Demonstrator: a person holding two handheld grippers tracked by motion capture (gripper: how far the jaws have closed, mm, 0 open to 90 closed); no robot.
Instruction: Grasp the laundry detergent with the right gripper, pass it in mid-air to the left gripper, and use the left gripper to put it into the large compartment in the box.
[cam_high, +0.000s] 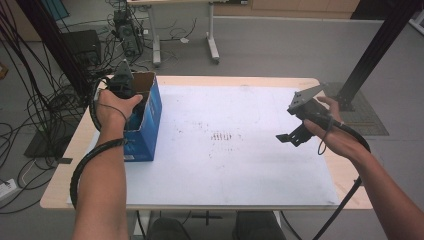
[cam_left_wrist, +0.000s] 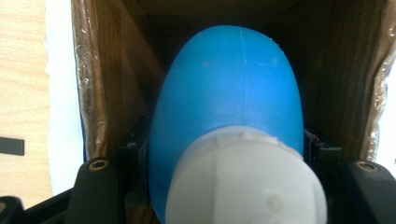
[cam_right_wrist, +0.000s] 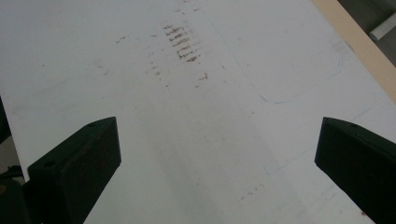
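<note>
Left gripper (cam_left_wrist: 224, 186) is clamped around the blue bottle (cam_left_wrist: 229, 98), white cap toward me, down inside the cardboard box (cam_high: 150, 107). Whether it's going in or out, I can't tell. Right gripper (cam_right_wrist: 217, 154) hangs wide open over the white mat (cam_high: 235, 140), holding nothing.

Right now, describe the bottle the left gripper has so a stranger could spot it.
Start at the blue box on the table's left edge. Inside it, the left gripper clamps the bottle: rounded blue body, white cap, against brown cardboard walls.
</note>
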